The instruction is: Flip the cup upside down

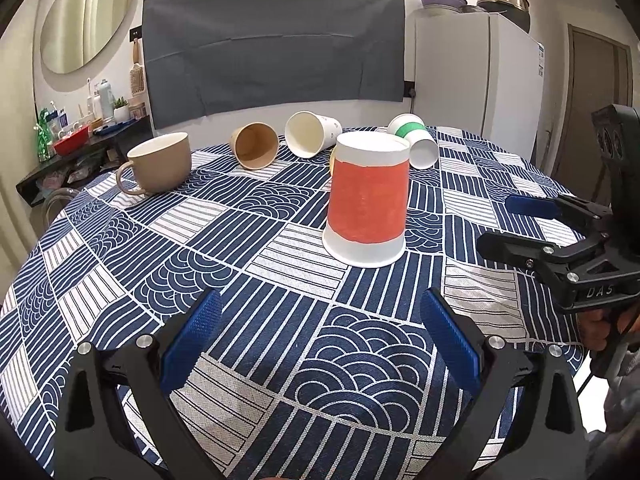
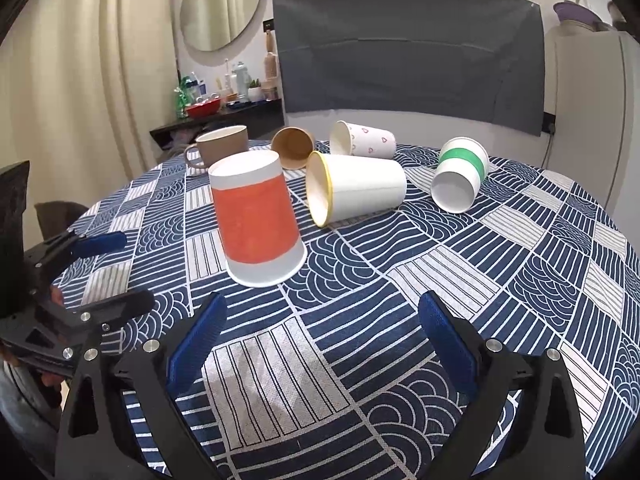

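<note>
Red-banded paper cup [image 1: 367, 199]: mouth down on the patterned tablecloth [image 1: 248, 280], just ahead of my left gripper [image 1: 320, 340] and right gripper [image 2: 320, 340] (both released, holding nothing). Behind it: yellow-rimmed cup [image 2: 360, 188], green-banded cup [image 2: 460, 174], kraft cup [image 2: 293, 147], heart-print cup [image 2: 362, 139], all paper, on their sides; ceramic mug [image 1: 160, 163] upright.

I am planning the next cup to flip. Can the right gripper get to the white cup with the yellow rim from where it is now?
Probably yes. The right gripper is open and the white cup lies on its side ahead of it, with only tablecloth between. The orange cup stands just left of that path.
</note>
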A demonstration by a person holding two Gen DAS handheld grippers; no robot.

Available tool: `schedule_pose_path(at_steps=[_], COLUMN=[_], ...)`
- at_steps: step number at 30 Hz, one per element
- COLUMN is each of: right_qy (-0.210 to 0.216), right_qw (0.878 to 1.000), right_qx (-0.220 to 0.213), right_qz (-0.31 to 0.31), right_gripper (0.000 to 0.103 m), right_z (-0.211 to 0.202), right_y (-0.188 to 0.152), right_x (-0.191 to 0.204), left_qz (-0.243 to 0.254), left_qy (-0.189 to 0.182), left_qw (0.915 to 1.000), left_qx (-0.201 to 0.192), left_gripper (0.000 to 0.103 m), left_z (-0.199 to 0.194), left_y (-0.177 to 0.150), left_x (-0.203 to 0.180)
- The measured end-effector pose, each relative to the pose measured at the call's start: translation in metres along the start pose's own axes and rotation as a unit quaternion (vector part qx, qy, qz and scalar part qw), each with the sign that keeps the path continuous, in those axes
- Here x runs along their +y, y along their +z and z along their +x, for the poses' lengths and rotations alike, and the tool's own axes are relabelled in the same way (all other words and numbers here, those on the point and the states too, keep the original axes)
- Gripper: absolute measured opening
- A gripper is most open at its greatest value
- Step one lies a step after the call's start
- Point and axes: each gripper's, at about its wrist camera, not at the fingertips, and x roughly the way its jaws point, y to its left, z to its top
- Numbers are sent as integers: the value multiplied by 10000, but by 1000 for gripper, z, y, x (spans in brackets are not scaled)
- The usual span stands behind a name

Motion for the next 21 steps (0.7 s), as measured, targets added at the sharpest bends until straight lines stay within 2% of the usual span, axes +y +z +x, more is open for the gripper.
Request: schedule_pose_path(at_steps=[21], right_qy=[3], right_qw=[10000], right_qx=[11], right_qz=[-35], right_gripper=[92], right_z=[1], right_y=[0], right_x=[2], left_qz=[-30], left_qy=[-6], left_qw=[10000], left_qx=[-66], left_gripper=[97], left_z=[-2], left_y=[-1], left_x=[1])
